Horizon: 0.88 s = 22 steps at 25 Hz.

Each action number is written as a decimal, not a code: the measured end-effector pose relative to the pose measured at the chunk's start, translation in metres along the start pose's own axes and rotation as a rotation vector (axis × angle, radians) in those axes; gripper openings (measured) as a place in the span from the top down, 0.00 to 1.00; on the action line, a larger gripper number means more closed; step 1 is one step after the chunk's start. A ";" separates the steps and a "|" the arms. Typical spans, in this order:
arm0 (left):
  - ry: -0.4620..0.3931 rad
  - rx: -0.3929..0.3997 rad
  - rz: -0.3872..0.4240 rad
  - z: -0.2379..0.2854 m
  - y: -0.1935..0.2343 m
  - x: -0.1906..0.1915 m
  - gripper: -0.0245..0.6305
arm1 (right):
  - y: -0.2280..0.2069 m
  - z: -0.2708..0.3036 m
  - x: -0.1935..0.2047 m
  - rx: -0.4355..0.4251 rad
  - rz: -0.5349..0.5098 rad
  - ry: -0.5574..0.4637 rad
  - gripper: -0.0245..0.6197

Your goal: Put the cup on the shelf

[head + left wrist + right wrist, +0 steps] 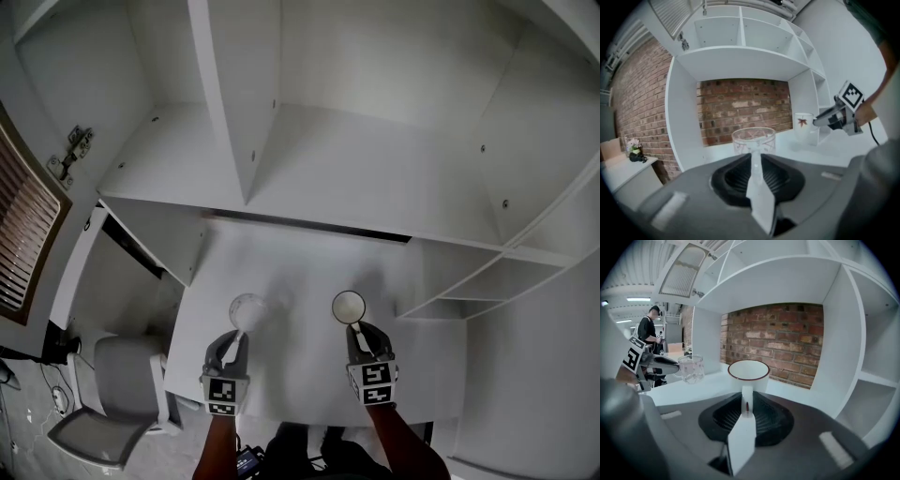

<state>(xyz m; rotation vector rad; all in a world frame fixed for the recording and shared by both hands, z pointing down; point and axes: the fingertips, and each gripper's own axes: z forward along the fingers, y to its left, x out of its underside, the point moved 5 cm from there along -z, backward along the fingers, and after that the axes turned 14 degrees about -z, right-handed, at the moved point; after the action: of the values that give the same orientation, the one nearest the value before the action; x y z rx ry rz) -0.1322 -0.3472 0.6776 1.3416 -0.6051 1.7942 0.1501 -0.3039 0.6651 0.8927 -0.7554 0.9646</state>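
A clear glass cup [248, 308] hangs over the white desk [300, 262], and my left gripper [239, 336] is shut on its handle. In the left gripper view the glass cup [753, 139] stands upright just past the jaws, which pinch the thin handle. A white mug [348, 306] with a dark rim is held by its handle in my right gripper [359, 330]. In the right gripper view the white mug [748, 373] sits upright ahead of the jaws. Both cups are held in front of the white shelf unit [309, 169], apart from each other.
The shelf unit has a vertical divider [230, 103] and smaller side compartments [487, 281] on the right. A brick wall [783, 343] lies behind the desk. A grey chair [112, 394] stands at the lower left. A person [648, 329] stands far off.
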 end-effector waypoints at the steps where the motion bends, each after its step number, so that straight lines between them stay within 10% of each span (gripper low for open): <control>1: -0.008 -0.003 0.003 -0.005 -0.001 -0.007 0.88 | -0.003 -0.005 -0.008 -0.003 -0.005 -0.013 0.85; 22: -0.174 -0.023 0.012 -0.087 -0.019 -0.170 0.88 | -0.049 -0.122 -0.147 -0.075 -0.073 -0.181 0.85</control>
<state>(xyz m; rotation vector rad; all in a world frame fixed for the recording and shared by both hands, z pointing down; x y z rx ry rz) -0.1451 -0.3230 0.4871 1.4911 -0.7269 1.6859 0.1559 -0.2626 0.4724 0.9441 -0.9010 0.7929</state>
